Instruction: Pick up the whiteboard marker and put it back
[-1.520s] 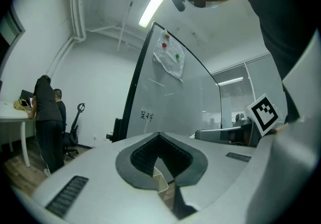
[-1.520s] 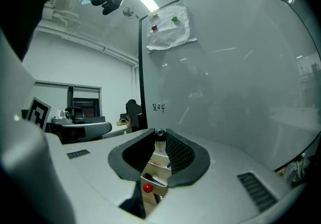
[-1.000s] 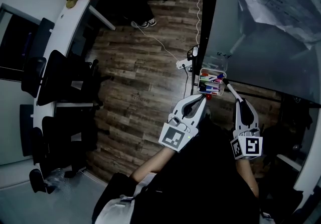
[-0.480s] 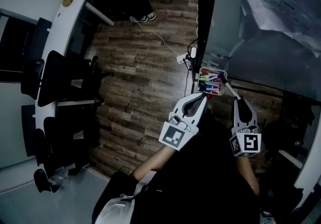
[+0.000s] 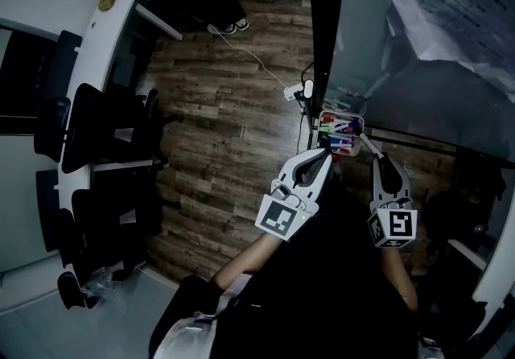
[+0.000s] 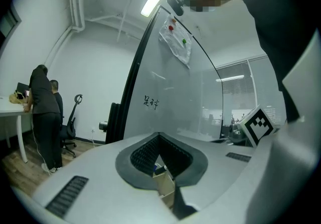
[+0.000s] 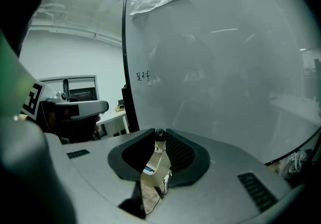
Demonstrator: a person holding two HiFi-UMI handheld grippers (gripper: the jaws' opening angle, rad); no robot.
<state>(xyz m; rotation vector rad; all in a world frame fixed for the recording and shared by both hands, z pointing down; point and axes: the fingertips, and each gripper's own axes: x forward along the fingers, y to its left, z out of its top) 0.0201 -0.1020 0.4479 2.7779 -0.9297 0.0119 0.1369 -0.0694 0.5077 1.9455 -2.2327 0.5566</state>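
My right gripper (image 5: 375,154) is shut on a whiteboard marker (image 5: 364,141) with a white body and black cap. The marker stands up between the pads in the right gripper view (image 7: 159,150). Its tip points at the right edge of a small box (image 5: 341,132) full of coloured markers, which hangs at the foot of the whiteboard (image 5: 418,68). My left gripper (image 5: 325,154) sits just below and left of the box with its jaws together and nothing in them. Through the left jaws the box (image 6: 163,178) shows close ahead.
The whiteboard's dark frame (image 5: 322,19) rises left of the box, with a sheet of paper (image 5: 459,11) fixed high on the board. A power strip and cable (image 5: 294,93) lie on the wooden floor. Office chairs (image 5: 96,132) and a white desk (image 5: 96,35) stand left; people (image 6: 44,112) are there.
My right gripper has sunk a little with the marker, staying beside the box. The left gripper has kept still.
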